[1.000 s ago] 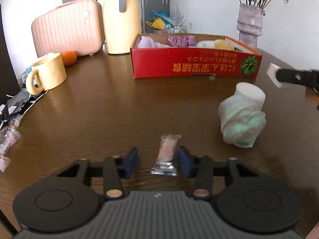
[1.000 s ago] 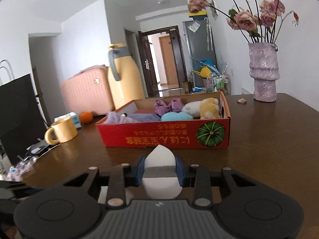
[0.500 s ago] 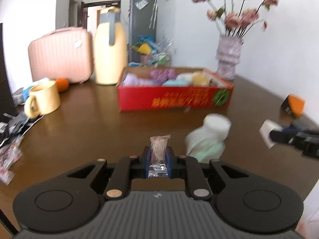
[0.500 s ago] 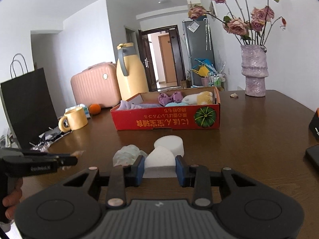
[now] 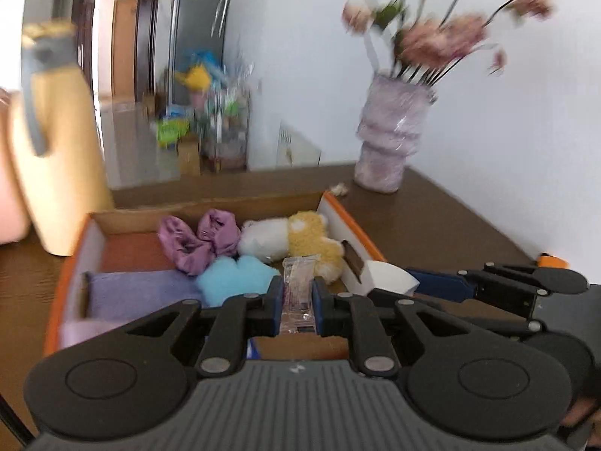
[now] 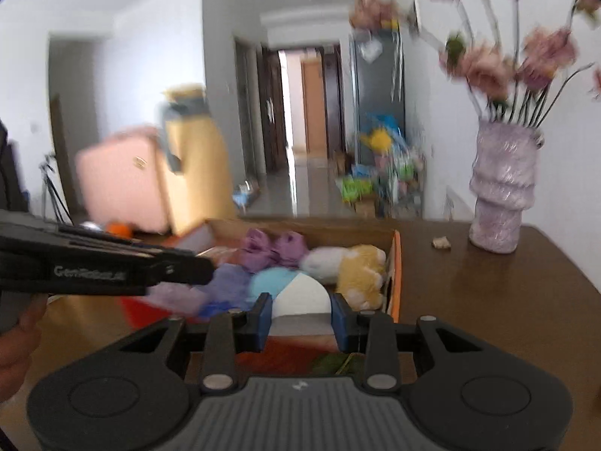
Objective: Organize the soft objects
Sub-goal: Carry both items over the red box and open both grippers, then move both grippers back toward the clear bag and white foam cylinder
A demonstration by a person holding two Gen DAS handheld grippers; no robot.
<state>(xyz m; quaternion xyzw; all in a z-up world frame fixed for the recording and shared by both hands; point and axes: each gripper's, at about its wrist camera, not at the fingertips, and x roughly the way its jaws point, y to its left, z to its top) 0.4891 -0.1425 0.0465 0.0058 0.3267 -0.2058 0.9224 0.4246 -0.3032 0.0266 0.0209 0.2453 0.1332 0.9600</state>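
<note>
While both views are smeared by motion blur, the left hand-held gripper (image 5: 297,297) clearly grips a small clear-wrapped packet (image 5: 298,293) upright between its blue pads, poised over the near edge of the red cardboard box (image 5: 340,208). Beside it, the right hand-held gripper (image 6: 300,314) is clenched on a white sponge wedge (image 6: 300,295), also above the box's near wall, toward its right end. Inside the box lie a purple cloth bundle (image 5: 199,238), a light blue plush (image 5: 234,278), a white and yellow plush toy (image 5: 293,238) and a folded lilac towel (image 5: 139,293). On the brown worktop (image 6: 488,293) behind stand a yellow thermos jug (image 5: 52,158), a pink suitcase (image 6: 120,184) and a mauve vase (image 6: 501,195) of pink flowers.
</note>
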